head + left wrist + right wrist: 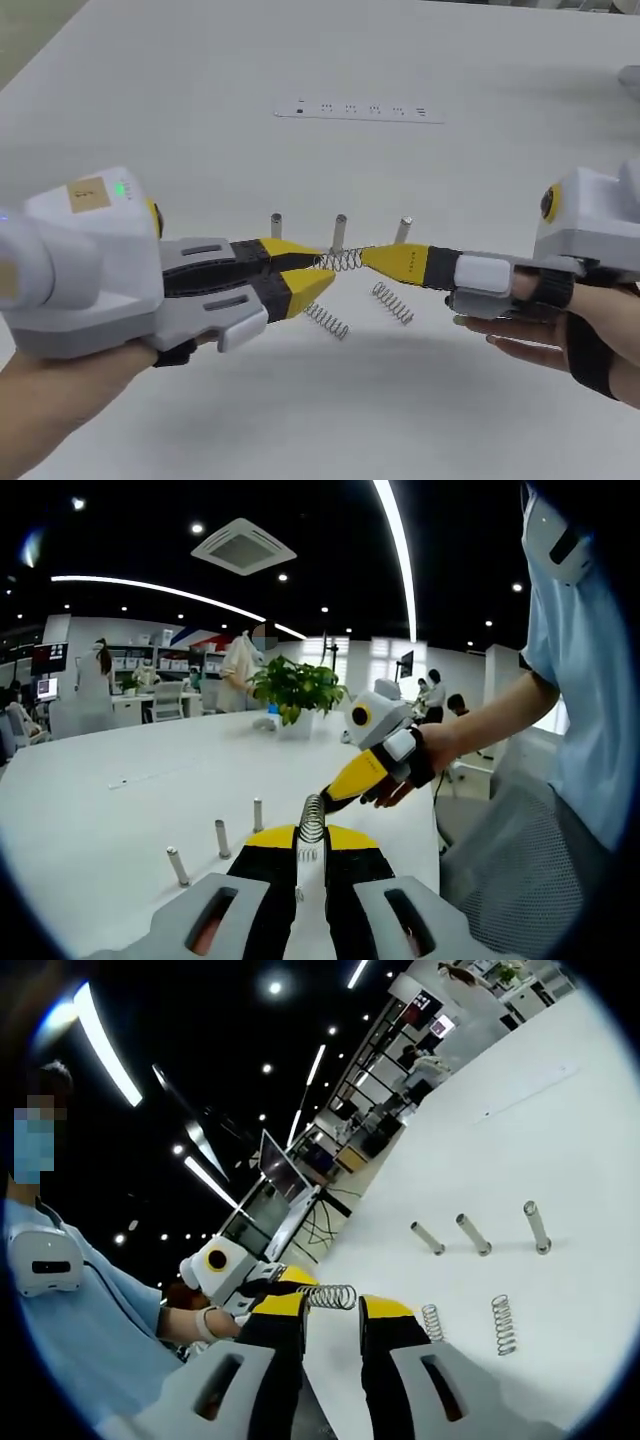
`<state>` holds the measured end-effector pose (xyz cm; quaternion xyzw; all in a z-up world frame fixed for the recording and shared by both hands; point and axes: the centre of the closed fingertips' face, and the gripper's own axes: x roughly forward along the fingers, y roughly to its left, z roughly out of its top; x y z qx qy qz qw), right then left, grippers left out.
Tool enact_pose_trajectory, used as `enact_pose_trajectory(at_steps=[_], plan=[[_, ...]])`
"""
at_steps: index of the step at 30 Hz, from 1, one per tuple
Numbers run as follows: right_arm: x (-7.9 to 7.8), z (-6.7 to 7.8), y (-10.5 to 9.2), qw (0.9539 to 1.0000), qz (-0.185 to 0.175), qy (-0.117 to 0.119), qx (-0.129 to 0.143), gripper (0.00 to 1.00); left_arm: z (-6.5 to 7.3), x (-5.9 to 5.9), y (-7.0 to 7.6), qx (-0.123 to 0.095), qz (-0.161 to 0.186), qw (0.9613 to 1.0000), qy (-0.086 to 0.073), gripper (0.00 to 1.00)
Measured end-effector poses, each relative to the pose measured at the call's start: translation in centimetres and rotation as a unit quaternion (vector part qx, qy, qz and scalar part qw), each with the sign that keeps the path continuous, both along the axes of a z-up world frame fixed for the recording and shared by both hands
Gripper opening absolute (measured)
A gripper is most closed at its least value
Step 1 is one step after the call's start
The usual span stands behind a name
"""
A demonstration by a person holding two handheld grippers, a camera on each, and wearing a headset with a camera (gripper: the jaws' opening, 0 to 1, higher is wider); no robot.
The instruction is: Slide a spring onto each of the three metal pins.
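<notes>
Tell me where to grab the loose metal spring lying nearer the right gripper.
I'd pinch the small metal coil spring across its middle coils, coming down from above. It lies flat on the white table, both long sides free, so the jaws can straddle it.

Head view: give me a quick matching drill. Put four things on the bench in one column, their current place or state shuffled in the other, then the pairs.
1. held spring
2. loose springs
3. metal pins
4. power strip

A. upright in a row, all bare
B. lying flat on the table, in front of the pins
C. far side of the table, behind the pins
D. off the table, between left gripper and right gripper

Pairs: 1-D, 2-B, 3-A, 4-C
</notes>
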<state>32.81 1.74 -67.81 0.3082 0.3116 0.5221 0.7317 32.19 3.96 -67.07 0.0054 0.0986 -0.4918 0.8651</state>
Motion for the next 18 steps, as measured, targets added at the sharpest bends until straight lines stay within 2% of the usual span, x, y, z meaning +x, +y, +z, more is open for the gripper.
enact_pose_trajectory(at_steps=[7,10,18], plan=[[0.06,-0.03,-0.16,1.0000,-0.004,0.006,0.005,0.13,-0.05,-0.09,-0.05,0.000,-0.003,1.0000,0.001,0.02],[0.14,-0.14,-0.29,1.0000,-0.007,0.004,0.002,0.10,-0.14,-0.12,-0.06,0.002,-0.004,1.0000,0.002,0.02],[0.12,-0.39,-0.33,0.9999,-0.002,-0.007,-0.013,0.09,-0.43,-0.11,-0.09,0.008,-0.007,0.9999,0.000,0.02]])
